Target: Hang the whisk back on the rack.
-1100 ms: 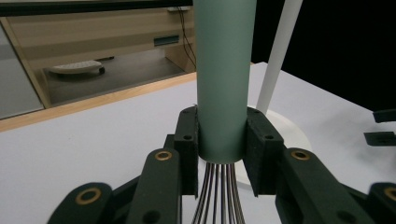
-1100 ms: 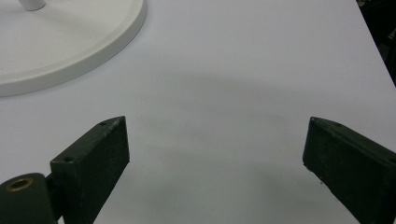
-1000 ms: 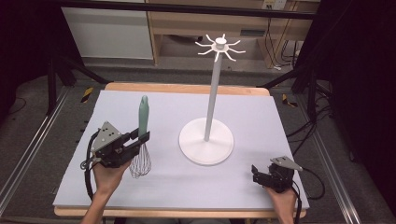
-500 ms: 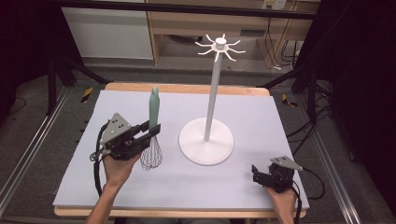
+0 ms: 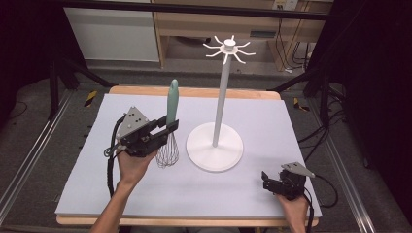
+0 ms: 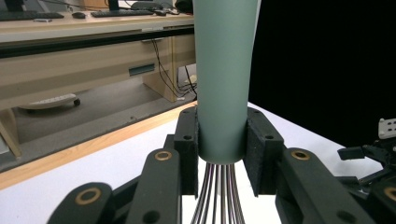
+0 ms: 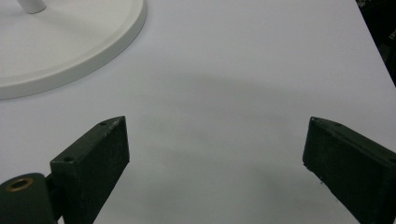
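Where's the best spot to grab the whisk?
By the thick green handle, just above the wires, squeezed from its two sides. The handle is smooth, round and firm, and the whisk stands upright, while the thin wires would probably bend. The left claw is clamped there, as the left gripper view shows.
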{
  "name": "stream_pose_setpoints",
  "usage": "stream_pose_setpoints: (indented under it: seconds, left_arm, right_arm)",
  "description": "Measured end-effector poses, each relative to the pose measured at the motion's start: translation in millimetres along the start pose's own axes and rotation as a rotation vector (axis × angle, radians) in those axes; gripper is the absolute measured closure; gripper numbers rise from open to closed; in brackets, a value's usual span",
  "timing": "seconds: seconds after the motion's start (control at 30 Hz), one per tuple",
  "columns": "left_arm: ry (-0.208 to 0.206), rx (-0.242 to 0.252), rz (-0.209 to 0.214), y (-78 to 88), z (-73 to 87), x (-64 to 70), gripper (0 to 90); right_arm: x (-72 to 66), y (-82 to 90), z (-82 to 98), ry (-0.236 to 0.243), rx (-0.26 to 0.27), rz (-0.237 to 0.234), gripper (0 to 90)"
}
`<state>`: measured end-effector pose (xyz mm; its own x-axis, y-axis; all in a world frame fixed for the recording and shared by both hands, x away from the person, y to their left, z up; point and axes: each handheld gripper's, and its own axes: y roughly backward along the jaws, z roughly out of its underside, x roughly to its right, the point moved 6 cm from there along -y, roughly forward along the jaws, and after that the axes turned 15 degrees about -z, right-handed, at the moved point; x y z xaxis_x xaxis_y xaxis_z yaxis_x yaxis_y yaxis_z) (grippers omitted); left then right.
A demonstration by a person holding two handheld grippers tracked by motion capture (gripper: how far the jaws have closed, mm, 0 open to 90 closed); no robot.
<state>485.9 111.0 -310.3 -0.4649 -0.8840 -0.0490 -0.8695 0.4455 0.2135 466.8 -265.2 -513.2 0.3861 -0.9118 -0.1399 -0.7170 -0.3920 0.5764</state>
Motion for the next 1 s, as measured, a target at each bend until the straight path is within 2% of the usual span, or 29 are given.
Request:
stream_pose_setpoints:
  seconds: [0.2,0.57,1.0]
  left_arm:
    - [0.001,0.016,0.006,-4.0,-12.4,3.2,68.5]
    - [-0.025,0.035,-0.003,-10.6,-35.3,5.1,68.5]
    - [-0.048,0.035,0.006,-25.3,-56.3,17.7,68.5]
  right_arm:
    - [0.0,-0.1,0.0,0.0,0.0,-0.001,7.7]
    - [-0.3,-0.1,-0.4,0.007,-0.002,0.001,7.7]
    - [-0.4,-0.3,-0.9,0.004,0.0,-0.002,7.8]
